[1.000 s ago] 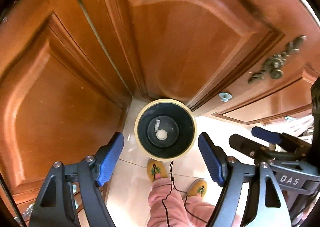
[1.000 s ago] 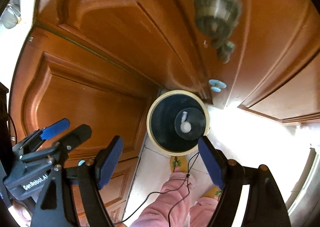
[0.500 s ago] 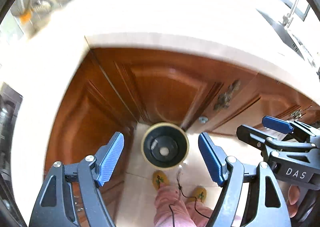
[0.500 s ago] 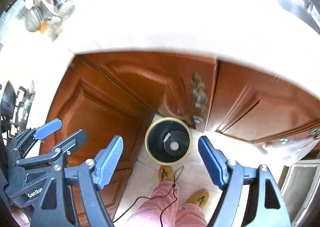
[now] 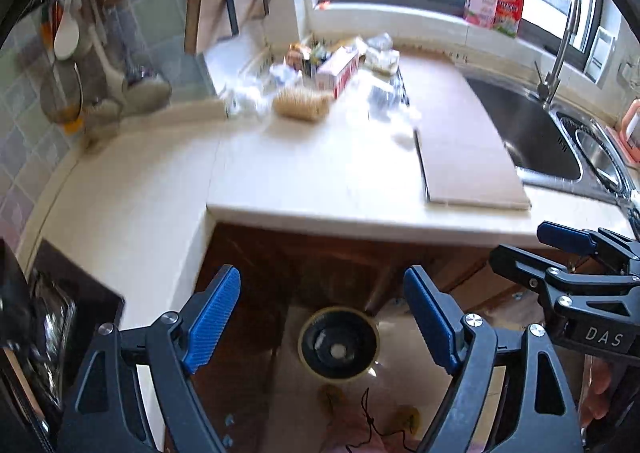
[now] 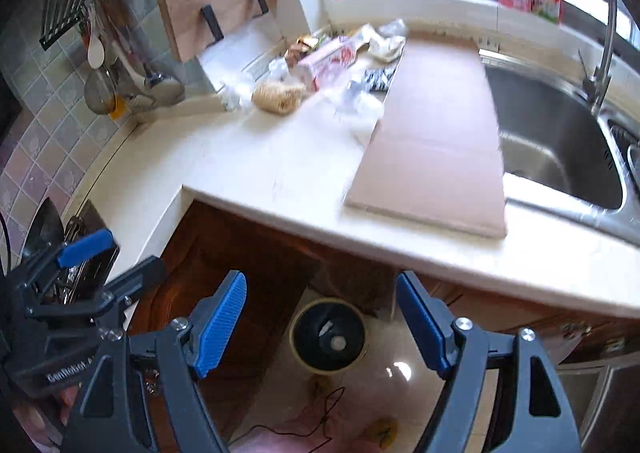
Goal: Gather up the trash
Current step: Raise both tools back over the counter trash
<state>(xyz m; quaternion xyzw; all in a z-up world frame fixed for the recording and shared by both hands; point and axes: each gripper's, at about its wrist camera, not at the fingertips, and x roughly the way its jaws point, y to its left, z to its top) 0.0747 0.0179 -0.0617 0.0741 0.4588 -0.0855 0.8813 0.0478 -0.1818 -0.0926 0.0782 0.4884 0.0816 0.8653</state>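
Your left gripper and right gripper both hang with jaws spread and empty above the round trash bin on the floor at 6 o'clock, while the litter pile sits on the countertop at 12 o'clock, left of the cardboard sheet.

You see the round trash bin standing open on the floor by the brown cabinets, with small white bits inside. The trash pile lies up on the counter.
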